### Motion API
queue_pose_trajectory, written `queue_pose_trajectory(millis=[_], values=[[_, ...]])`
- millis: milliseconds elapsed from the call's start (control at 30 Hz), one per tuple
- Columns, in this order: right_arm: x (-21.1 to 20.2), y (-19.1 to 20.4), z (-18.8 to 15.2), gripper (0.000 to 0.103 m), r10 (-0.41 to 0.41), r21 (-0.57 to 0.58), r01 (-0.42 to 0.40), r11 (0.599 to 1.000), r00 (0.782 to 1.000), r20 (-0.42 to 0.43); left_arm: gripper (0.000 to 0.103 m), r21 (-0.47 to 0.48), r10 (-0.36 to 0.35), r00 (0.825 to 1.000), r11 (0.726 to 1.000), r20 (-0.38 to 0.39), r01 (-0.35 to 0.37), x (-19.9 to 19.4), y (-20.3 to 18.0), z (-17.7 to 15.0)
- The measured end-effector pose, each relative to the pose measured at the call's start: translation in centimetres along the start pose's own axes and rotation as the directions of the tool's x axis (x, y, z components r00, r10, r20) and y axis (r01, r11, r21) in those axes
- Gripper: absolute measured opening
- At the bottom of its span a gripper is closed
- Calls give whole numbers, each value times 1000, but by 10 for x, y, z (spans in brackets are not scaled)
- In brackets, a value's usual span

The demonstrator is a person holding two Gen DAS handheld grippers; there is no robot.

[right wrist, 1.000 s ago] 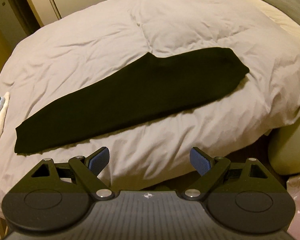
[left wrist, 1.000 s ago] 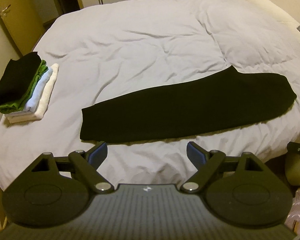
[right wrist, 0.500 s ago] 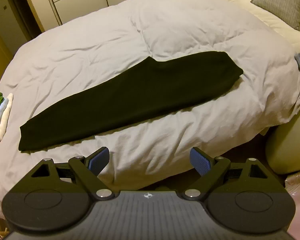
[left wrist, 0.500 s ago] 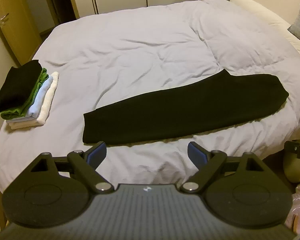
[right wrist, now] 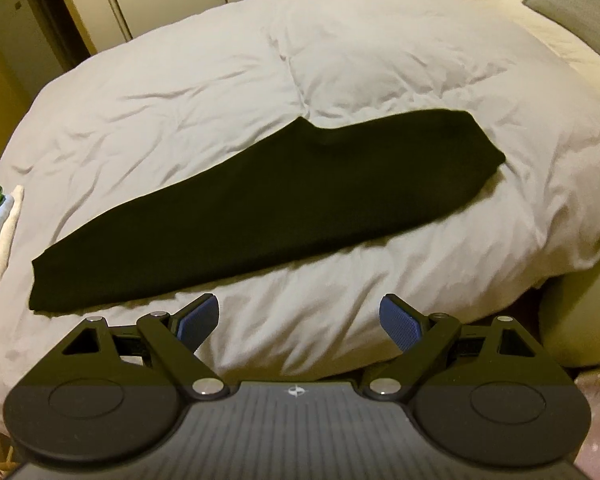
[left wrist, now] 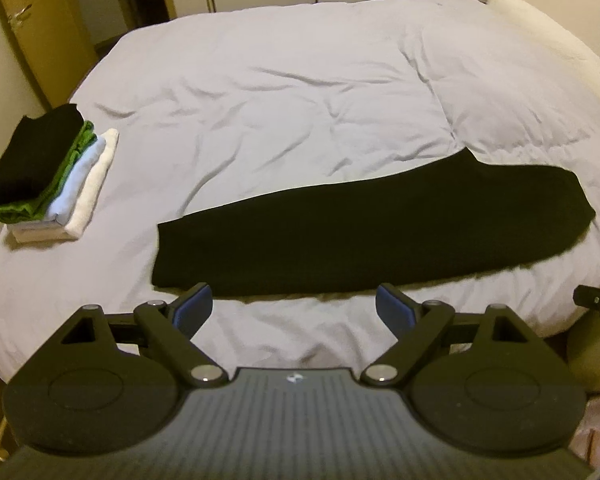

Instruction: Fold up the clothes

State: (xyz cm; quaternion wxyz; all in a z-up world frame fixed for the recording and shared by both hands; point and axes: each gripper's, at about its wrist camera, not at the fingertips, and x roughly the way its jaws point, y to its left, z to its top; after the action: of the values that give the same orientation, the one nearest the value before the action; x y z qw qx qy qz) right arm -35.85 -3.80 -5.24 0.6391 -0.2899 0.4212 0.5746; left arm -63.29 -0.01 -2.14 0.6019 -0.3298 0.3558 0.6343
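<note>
A long black garment (left wrist: 364, 232) lies flat across the near part of the grey duvet (left wrist: 300, 100), folded lengthwise into a narrow strip. It also shows in the right wrist view (right wrist: 268, 204). My left gripper (left wrist: 292, 312) is open and empty, just in front of the garment's near edge, toward its left end. My right gripper (right wrist: 300, 320) is open and empty, a little short of the garment's near edge, over the duvet (right wrist: 340, 60).
A stack of folded clothes (left wrist: 48, 172), black on top of green, blue and white, sits at the bed's left edge; its edge shows in the right wrist view (right wrist: 0, 232). A pillow (right wrist: 580, 0) lies at the far right. Cupboards and a door stand behind the bed.
Both grippers have moved closer to the bed and the garment, which now looks larger in both views. The jaws stayed open. The garment has not moved.
</note>
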Motion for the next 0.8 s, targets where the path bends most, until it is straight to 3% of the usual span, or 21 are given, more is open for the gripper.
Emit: queue_pose_trajectory(millis=[267,467,567,667,800], values=[[46,-58,57,89,11,-120,-18,993,998,-59,87,-117,-3,997,993,-76,-6,57,-75,30],[88,-106,92,89,35,-179,-57,982,992,-123,89,-219,-51,993,975,-110,26,102,-122,29],[119,-126,97,89,53,-123,-72,990,987,-152,90,-229,-50,992,973,-114,22,131,-132,16],[150,-141,85,89,99,-67,-108,992,987,-128,90,-242,-57,996,970,-76,37,165,-127,-5],[183,-155,57,89,185,2,-185,983,983,-6,89,-247,-54,998,968,12,55,213,-112,-37]])
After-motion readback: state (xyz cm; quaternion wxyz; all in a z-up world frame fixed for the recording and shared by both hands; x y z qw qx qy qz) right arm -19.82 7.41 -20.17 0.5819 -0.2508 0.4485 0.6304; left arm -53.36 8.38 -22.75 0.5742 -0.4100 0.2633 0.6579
